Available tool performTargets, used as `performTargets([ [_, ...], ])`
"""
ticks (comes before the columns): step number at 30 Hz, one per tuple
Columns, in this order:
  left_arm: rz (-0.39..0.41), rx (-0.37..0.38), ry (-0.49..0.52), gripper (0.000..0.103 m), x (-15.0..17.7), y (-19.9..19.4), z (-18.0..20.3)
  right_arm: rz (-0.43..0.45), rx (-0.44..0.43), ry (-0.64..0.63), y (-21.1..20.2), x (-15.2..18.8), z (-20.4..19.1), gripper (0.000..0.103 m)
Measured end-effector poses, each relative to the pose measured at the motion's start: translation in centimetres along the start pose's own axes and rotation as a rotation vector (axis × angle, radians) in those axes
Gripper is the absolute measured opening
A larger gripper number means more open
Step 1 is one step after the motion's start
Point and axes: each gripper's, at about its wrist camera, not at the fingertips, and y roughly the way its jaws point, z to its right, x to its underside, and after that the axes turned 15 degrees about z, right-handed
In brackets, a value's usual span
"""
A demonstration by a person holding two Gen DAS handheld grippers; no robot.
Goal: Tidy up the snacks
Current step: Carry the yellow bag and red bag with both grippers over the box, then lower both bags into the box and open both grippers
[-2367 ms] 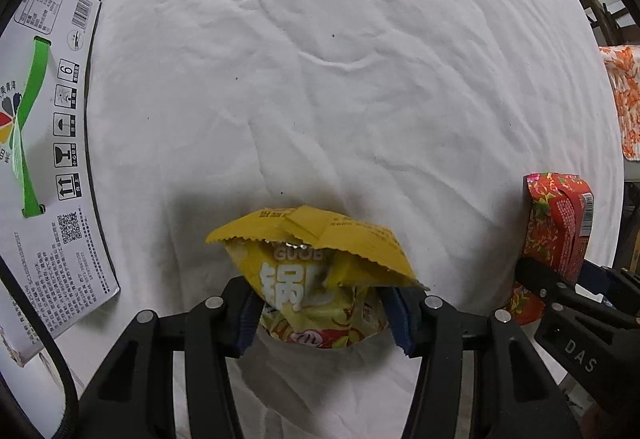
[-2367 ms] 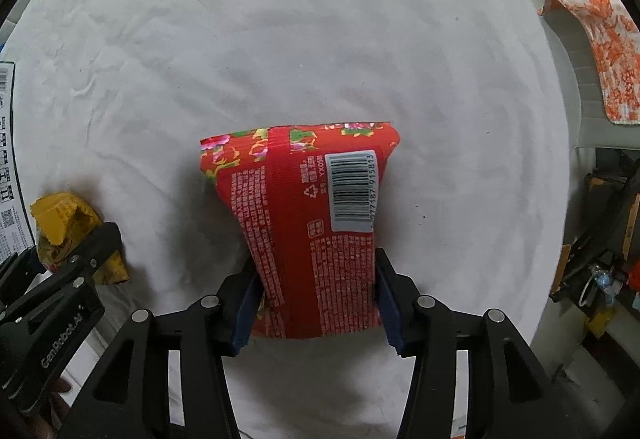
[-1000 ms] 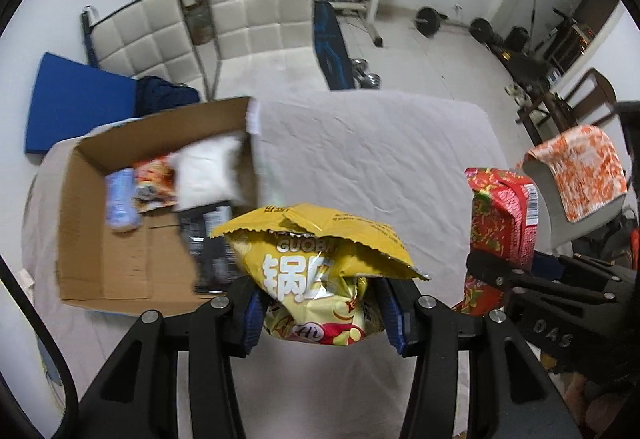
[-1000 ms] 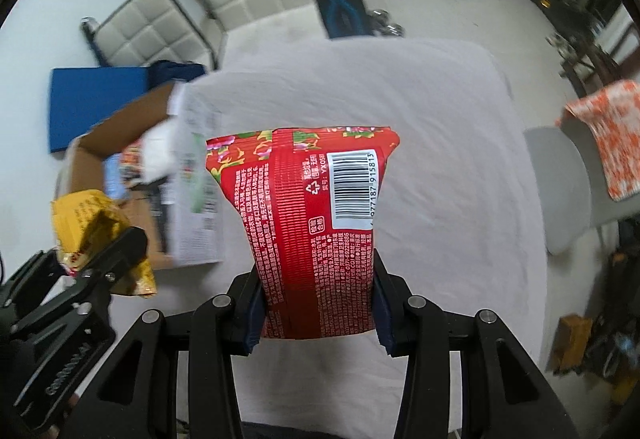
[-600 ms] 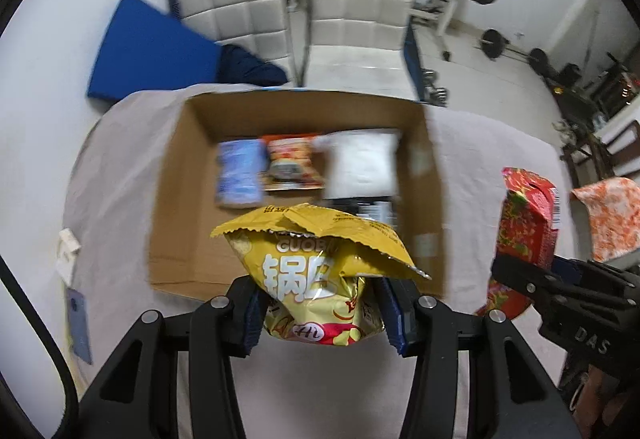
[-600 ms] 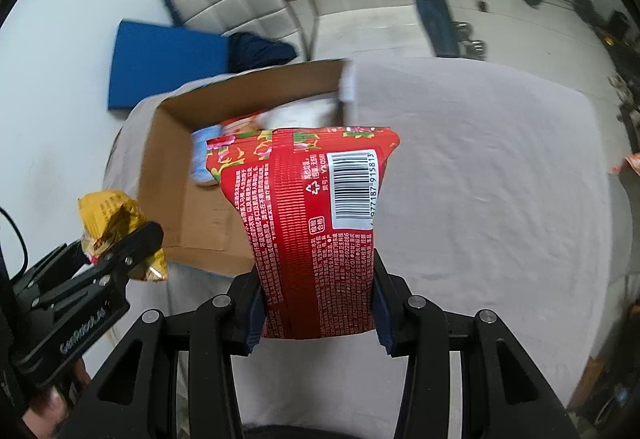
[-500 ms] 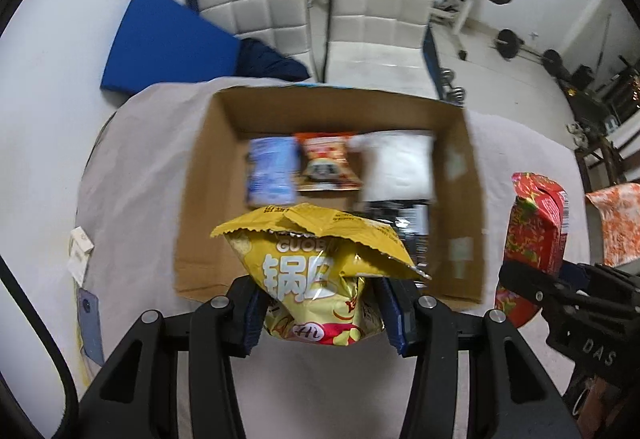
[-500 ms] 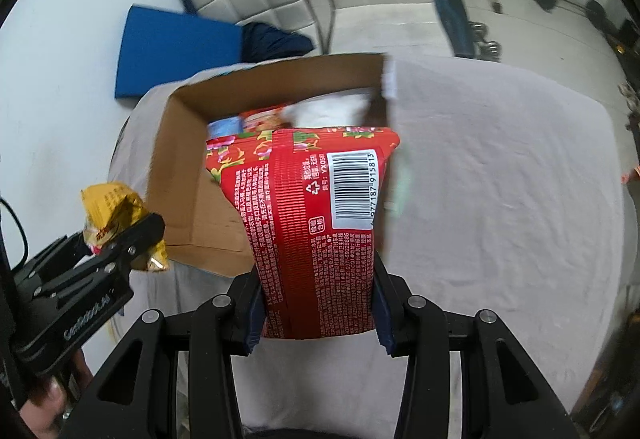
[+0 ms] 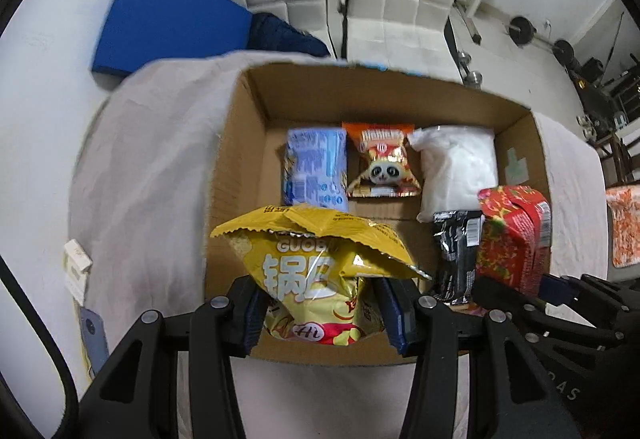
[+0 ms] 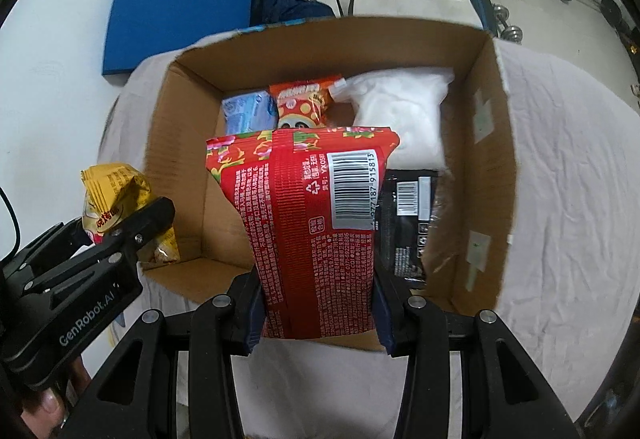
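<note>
Now poised over cardboard box [image 9: 240,143]: left gripper [image 9: 320,313] clamped on yellow bag [image 9: 316,271], right gripper [image 10: 318,313] on red packet [image 10: 308,223]; lower into free near-side floor, then release.

The left tool [image 9: 322,313] and right tool [image 10: 318,313] are matte black plastic frames with silver screw heads and blue pads [image 9: 394,313] inside the fingers. White lettering reads "GenRobot.AI" on the left, "DAS" on the right. A fingertip [image 10: 46,405] shows bottom left.
</note>
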Motion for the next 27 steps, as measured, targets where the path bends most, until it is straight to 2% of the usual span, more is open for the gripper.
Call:
performTargets([
  [9,-0.187,0.066,0.028,0.047,1.4,7.1,-0.3,-0.094,0.021,0.016,7.1,0.6,0.3,0.047],
  [13,-0.247,0.062,0.026,0.046,2.0,9.0,-0.8,-0.126,0.018,0.012,9.2,1.1,0.1,0.048],
  [17,-0.272,0.066,-0.008,0.047,2.5,9.7,-1.5,-0.150,0.017,0.013,10.9,1.0,-0.1,0.048],
  [22,-0.271,0.057,-0.024,0.056,2.6,9.5,-1.8,-0.161,0.030,0.007,11.9,1.1,0.2,0.049],
  [27,-0.230,0.061,-0.027,0.057,2.3,7.7,-1.4,-0.118,0.066,-0.004,11.0,0.4,0.7,0.063],
])
